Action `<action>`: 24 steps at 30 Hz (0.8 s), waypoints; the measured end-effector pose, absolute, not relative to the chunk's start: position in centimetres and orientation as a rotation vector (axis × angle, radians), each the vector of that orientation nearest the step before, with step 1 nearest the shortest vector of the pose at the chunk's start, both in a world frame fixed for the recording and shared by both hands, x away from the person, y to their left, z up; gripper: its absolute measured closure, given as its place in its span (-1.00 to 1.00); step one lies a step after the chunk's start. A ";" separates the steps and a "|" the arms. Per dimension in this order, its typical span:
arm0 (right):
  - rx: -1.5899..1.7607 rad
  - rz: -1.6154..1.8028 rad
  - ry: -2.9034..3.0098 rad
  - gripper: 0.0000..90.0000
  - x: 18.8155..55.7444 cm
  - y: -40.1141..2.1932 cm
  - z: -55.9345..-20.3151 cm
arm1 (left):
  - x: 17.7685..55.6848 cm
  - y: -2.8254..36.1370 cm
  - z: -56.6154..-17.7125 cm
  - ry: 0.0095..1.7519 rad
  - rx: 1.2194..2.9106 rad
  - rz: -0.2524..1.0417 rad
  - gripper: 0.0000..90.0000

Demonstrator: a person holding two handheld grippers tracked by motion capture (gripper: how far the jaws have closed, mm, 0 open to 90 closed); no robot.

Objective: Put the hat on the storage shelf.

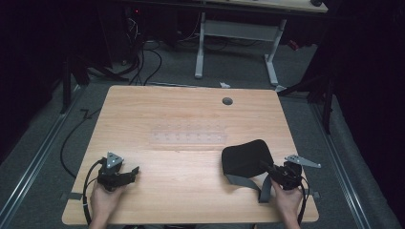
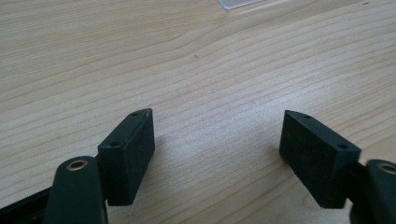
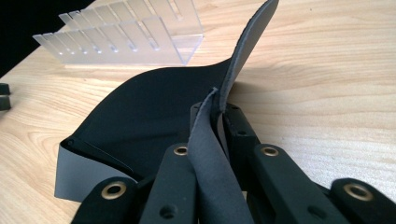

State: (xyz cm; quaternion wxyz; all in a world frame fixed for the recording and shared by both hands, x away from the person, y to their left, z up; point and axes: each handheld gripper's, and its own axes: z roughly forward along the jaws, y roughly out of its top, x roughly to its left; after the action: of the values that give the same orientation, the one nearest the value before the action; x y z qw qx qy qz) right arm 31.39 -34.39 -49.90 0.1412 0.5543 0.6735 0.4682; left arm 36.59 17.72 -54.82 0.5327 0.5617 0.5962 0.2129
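Right claw (image 3: 219, 116) clamped on the mask (image 1: 246, 156) edge at 4 o'clock, lifting the flap. Left claw (image 2: 217, 154) apart, idle over the table (image 1: 191, 114) at 8.

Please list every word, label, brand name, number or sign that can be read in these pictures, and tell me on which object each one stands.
None: no readable text stands on any object.
Black fabric mask with grey strap: plain, no label visible.
Clear plastic rack: slots only, no marking.
Wooden table: bare grain.
Left gripper and right gripper: no brand or number visible.
Red light in the dark background, high view: too small to read.
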 end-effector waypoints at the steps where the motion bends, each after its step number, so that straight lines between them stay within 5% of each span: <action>1: 1.596 1.363 1.943 0.88 31.3 -34.3 -49.5 | 36.6 17.7 -54.8 1.421 1.342 0.503 -0.44; 11: 1.546 1.392 1.978 0.88 31.1 -33.3 -48.2 | 36.6 17.5 -54.9 1.412 1.360 0.491 -0.58; 24: 1.492 1.454 2.016 0.88 31.2 -31.6 -47.2 | 35.5 16.0 -54.3 1.329 1.424 0.444 -0.50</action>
State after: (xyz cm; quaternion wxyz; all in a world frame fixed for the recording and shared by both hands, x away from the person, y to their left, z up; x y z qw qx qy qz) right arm 31.21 -31.56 -47.24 0.1210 0.5109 0.6903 0.4977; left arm 35.54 16.01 -54.25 0.5411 0.5993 0.5595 0.1871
